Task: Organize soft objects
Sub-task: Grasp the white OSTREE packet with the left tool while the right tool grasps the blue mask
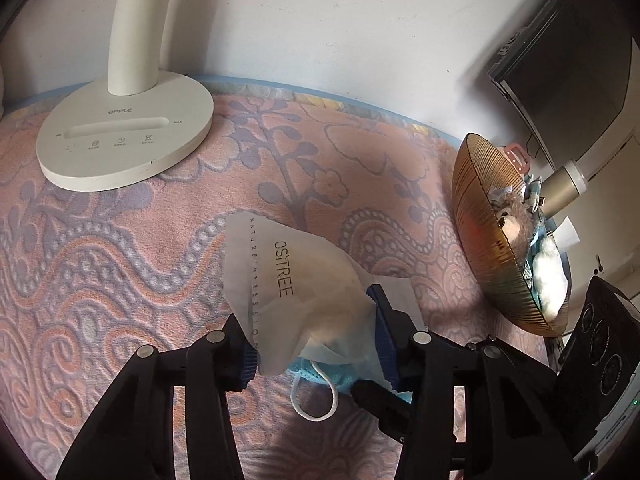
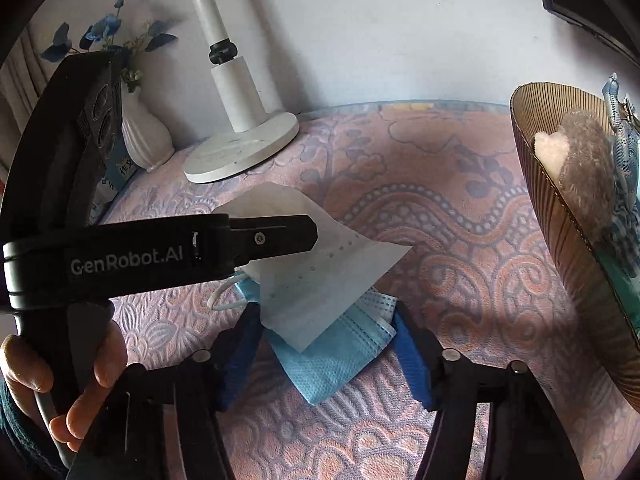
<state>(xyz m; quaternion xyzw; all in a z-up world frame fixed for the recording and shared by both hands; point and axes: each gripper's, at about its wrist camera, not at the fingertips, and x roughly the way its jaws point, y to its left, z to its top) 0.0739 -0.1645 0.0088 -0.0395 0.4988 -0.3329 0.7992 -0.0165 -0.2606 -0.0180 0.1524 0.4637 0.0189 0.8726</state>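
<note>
Left wrist view: the left gripper (image 1: 314, 340) is sitting at 6 o'clock, its blue pads pinching a white fabric bag (image 1: 288, 280) with dark lettering. The bag is bunching up between the pads and standing out toward the centre of the picture. Under it a blue face mask (image 1: 320, 376) is lying on the pink patterned tablecloth (image 1: 120, 260), its white ear loop (image 1: 316, 404) trailing toward 6 o'clock. A white lamp base (image 1: 124, 140) is standing at 10 o'clock. At 3 o'clock a brown ribbed bowl (image 1: 480, 240) is holding a furry toy (image 1: 516, 224) and other soft things.

Right wrist view: the right gripper (image 2: 326, 344) is reaching in from 6 o'clock, with its blue pads standing on either side of the face mask (image 2: 332, 360), close against its edges. Whether they are squeezing it I cannot tell. The mask is lying flat on the cloth, partly covered by the white bag (image 2: 320, 280). The left gripper is crossing in from 9 o'clock, its black finger lying over the bag, and a hand (image 2: 60, 392) is wrapping around its handle at 8 o'clock. The lamp (image 2: 240, 152) is standing at 11 o'clock, a white vase (image 2: 146, 136) with blue flowers just beside it. The bowl (image 2: 568, 260) is filling the 3 o'clock edge.
</note>
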